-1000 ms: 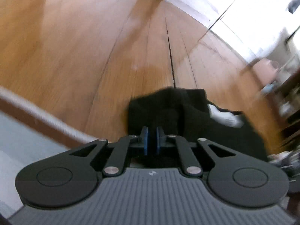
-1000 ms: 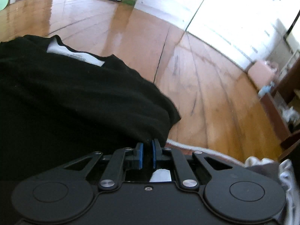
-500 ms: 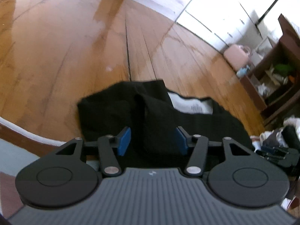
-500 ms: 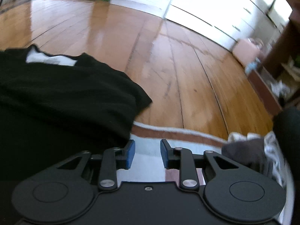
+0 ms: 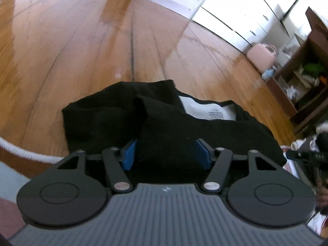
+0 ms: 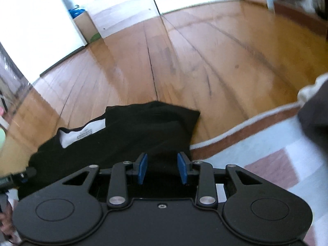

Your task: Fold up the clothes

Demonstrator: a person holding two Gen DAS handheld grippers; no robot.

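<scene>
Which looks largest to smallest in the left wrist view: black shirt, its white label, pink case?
1. black shirt
2. white label
3. pink case
The case stands much farther off, so this holds only for apparent size, not true size.

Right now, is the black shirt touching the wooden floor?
Touching. The left wrist view shows the black shirt lying flat on the wooden floor, no gap beneath its edge.
</scene>
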